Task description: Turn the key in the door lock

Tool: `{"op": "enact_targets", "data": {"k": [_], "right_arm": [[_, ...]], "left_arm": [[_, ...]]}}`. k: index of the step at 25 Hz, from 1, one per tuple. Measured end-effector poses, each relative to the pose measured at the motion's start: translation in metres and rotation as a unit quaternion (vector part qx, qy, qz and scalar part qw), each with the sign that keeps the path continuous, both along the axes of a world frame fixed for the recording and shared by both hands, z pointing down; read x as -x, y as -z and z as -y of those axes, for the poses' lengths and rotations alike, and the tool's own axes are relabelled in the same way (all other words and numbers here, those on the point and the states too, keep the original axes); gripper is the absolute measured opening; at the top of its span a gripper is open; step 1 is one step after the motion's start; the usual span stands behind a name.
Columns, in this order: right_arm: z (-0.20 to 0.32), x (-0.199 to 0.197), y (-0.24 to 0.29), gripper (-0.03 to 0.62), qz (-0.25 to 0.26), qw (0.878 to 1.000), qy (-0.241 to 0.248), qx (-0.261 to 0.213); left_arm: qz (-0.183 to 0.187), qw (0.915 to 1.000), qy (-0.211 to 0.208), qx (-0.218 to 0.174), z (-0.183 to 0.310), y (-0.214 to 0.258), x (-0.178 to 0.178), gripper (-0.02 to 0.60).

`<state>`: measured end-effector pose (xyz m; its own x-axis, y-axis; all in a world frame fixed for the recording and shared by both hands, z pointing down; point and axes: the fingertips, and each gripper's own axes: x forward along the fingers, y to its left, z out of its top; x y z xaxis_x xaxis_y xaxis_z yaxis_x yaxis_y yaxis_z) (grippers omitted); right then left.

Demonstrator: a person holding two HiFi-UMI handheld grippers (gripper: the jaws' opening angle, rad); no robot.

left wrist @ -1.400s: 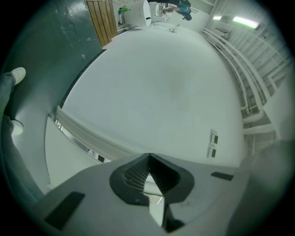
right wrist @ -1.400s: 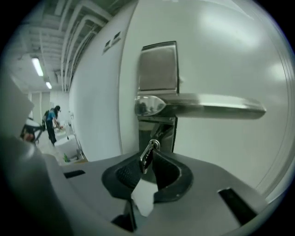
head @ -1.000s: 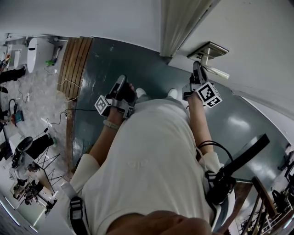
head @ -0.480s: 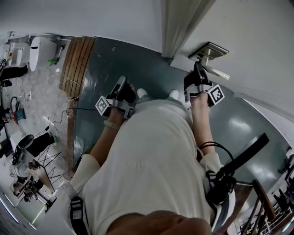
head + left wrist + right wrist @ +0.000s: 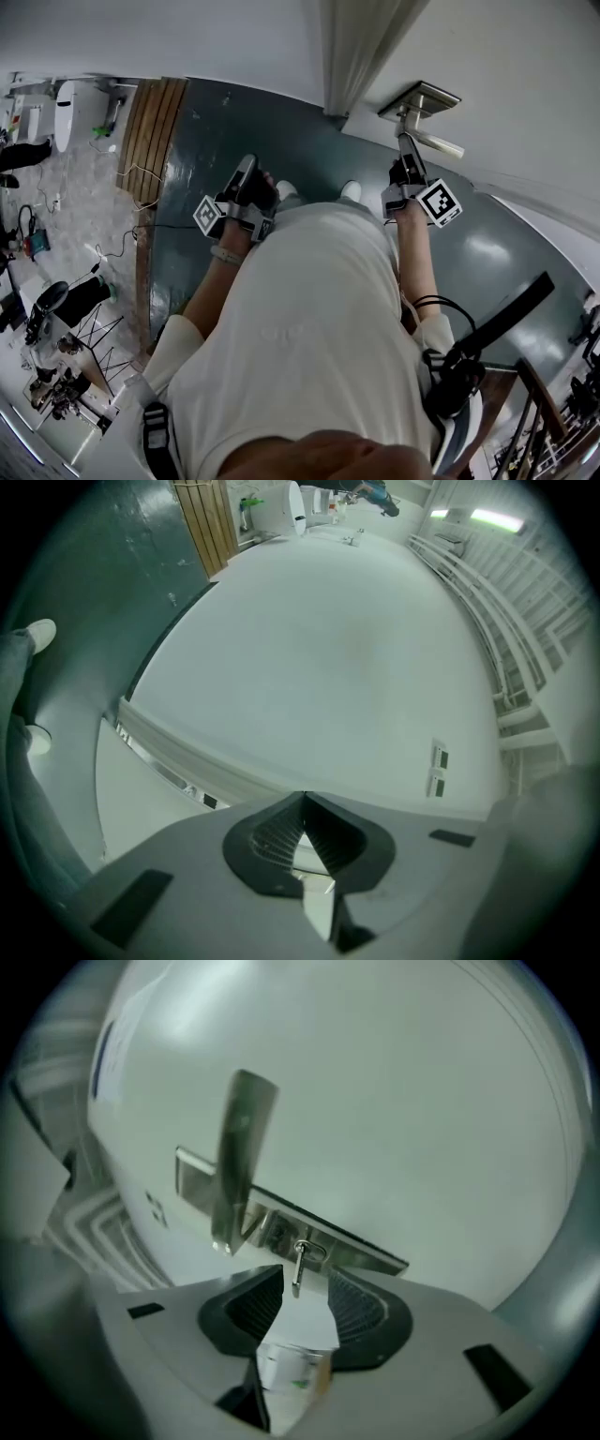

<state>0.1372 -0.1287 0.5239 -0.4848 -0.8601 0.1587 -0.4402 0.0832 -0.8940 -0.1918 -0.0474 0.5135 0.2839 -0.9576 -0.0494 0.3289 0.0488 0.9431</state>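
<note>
The key [image 5: 298,1267] is sitting in the lock, set in a metal plate [image 5: 361,1252] on the white door [image 5: 412,1101]. It is standing on edge in the gap between the right gripper's [image 5: 306,1283] fingertips, close to their ends. The right gripper's jaws have just been opening and are standing apart. The ribbed pads [image 5: 361,1307] are flanking the key without pressing on it, so the key is released. It is lying closer to the pad on the left of the right gripper view, with a clear gap to the other pad.

Just beyond the fingertips, and up toward that view's left, the lever handle [image 5: 239,1157] is projecting from the same plate. In the head view the right gripper [image 5: 405,150] is pointing at the door directly under that handle [image 5: 433,142], with its fingertips just beside the plate.

The left gripper [image 5: 303,803] is holding its fingers clenched. The tips are meeting, and nothing is lying between them. Ahead of them a bare white wall [image 5: 328,649] is filling its view. In the head view the left gripper [image 5: 247,173] is hanging well apart from the door, over the dark floor [image 5: 216,122], in front of the person's white shirt [image 5: 309,328].
</note>
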Motion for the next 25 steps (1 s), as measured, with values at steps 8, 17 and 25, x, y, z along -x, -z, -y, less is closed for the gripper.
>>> {"op": "enact_targets", "data": {"k": [8,17,25], "right_arm": [[-0.031,0.016,-0.002,0.133,-0.708,0.656,0.189,-0.182],[-0.002,0.027,-0.01,0.133,-0.867,0.405,0.179,-0.228],[0.012,0.028,-0.022,0.126,-0.888,0.37,0.15,-0.226]], "left_arm": [[-0.011,0.9999,-0.01,0.002,0.001,-0.002,-0.001,0.008],[-0.023,0.9997,-0.007,0.002,0.001,-0.006,0.002,0.008],[-0.03,0.9995,0.001,0.007,0.0,-0.022,0.009,0.009]]}}
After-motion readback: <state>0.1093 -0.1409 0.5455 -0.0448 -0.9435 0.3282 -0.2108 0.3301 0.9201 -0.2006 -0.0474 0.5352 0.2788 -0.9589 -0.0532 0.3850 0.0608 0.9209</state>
